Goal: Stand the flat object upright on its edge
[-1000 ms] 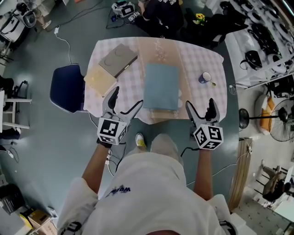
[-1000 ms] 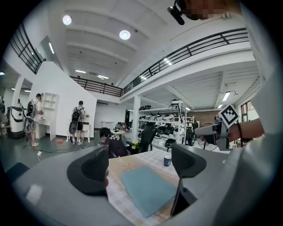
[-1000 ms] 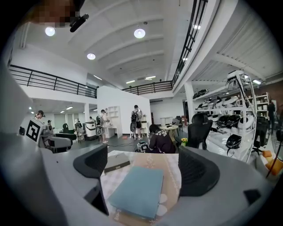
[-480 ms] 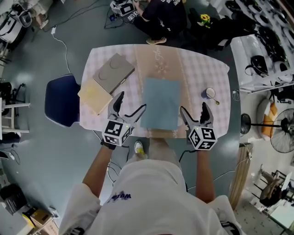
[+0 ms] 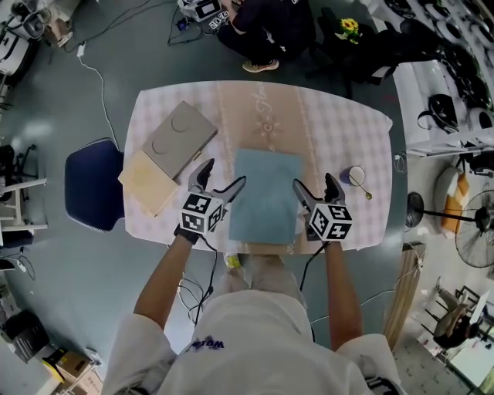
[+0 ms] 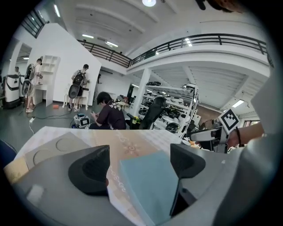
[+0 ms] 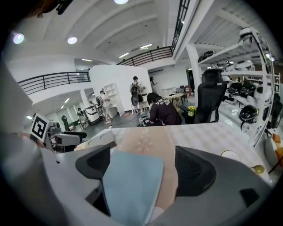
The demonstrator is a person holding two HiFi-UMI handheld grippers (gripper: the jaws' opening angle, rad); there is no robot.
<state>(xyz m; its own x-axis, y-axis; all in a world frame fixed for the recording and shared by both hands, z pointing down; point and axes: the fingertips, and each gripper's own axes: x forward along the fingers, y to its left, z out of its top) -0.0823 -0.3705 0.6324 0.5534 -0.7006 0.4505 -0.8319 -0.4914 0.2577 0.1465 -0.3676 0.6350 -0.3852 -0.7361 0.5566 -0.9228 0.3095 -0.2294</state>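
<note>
The seated person (image 5: 270,23) is cut by the top edge; the bit (image 5: 367,194) beside the cup (image 5: 354,176) is perhaps a spoon.

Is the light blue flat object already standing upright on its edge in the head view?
No, the light blue flat object lies flat on the table, with its broad face turned up.

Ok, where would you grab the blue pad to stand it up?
Probably the long side edges of the blue pad, left gripper from its left, right gripper from its right: it lies flat on the table, so only thin edges offer a pinch.
</note>
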